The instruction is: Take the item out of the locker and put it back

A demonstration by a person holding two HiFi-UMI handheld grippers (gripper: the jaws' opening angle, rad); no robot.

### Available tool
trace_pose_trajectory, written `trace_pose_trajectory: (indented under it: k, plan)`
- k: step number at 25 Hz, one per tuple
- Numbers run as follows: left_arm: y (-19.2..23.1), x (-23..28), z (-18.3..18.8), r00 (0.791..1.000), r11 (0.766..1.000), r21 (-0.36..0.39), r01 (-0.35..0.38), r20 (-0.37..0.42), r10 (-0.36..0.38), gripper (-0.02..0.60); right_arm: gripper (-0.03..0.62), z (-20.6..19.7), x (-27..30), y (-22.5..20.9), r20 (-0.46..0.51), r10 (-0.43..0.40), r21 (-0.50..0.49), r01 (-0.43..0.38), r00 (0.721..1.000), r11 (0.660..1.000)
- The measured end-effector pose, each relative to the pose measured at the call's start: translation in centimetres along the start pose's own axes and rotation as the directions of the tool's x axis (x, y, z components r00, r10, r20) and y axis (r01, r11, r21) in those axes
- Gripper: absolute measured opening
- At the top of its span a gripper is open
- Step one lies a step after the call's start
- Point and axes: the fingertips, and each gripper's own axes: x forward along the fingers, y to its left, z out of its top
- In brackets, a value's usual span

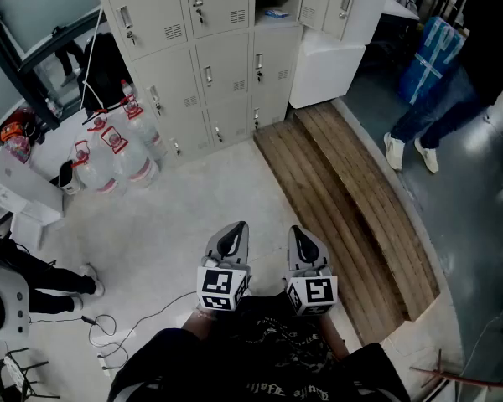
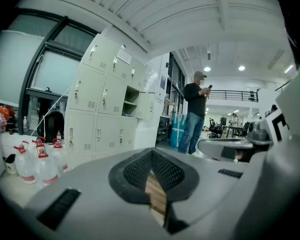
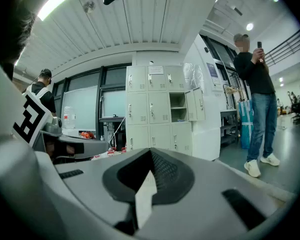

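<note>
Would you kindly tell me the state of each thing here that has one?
Left hand-held gripper: shut, empty.
Right hand-held gripper: shut, empty.
Upper locker compartment: door open.
Locker doors left of it: closed.
Water bottles: upright, capped.

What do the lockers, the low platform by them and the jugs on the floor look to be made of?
Lockers: likely painted sheet metal, pale matte grey, with stamped vent slots and keyed handles.
Platform: wood planks, apparently unpainted brown, with visible board seams.
Jugs: clear plastic, with see-through walls and red caps and handles.
</note>
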Motion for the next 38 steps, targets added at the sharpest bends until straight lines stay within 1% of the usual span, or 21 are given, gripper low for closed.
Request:
trace_pose_trajectory:
  k: [3,7,11,13,16,19,23,28,31,34,38]
  plan:
    - [0.8,0.4,-0.5,1.000,1.000,-0.008,-0.003,-0.009,0.003,0.006,0.003,0.5,0.8,0.1,0.008,-0.003,0.019,0.003,1.000,1.000]
    - [1.5,0.8,-0.1,1.000,1.000,-0.005,-0.009,0.001,0.009,0.006,0.005,0.5,1.5,-0.4,0.016,-0.013,0.025,0.012,1.000,1.000]
    - [1.8,1.6,-0.9,1.000,1.000,-0.010,-0.009,-0.016,0.009,0.006,0.005,0.0,1.9,-1.1,0.017,-0.017,0.027,0.017,1.000,1.000]
    - [1.8,2.1,-0.9,1.000,1.000,-0.008,-0.003,-0.009,0.003,0.006,0.005,-0.4,2.3,-1.7,0.020,-0.021,0.038,0.020,1.000,0.999]
    - [2.4,3.1,-0.4,1.000,1.000,-0.026,-0.009,0.003,0.010,0.006,0.005,-0.7,3.8,-2.4,0.009,-0.009,0.035,0.009,1.000,0.999]
    - [3.6,4.8,-0.8,0.999,0.999,-0.034,-0.033,-0.014,0.032,0.006,0.005,-0.6,6.5,-3.5,0.015,0.007,0.022,-0.007,1.000,1.000]
    - [5.2,8.8,-0.2,0.998,0.998,-0.010,-0.056,-0.024,0.056,0.006,0.005,0.5,11.2,-6.2,0.027,0.017,0.034,-0.018,0.999,0.999]
    - [7.4,15.7,1.8,0.996,0.996,0.008,-0.085,-0.024,0.085,0.006,0.005,1.6,18.0,-10.3,0.017,0.039,0.018,-0.039,0.999,0.999]
    - [8.3,19.7,3.2,0.995,0.995,0.001,-0.102,-0.015,0.102,0.006,0.005,2.5,21.3,-12.9,0.002,0.065,0.017,-0.065,0.998,0.998]
    - [8.9,23.8,3.9,0.991,0.992,-0.022,-0.128,-0.042,0.127,0.006,0.005,3.5,24.6,-15.5,-0.001,0.089,0.001,-0.089,0.996,0.996]
    - [8.6,29.1,5.4,0.990,0.990,-0.019,-0.137,-0.039,0.137,0.006,0.005,4.2,28.7,-19.6,-0.015,0.115,-0.010,-0.115,0.993,0.993]
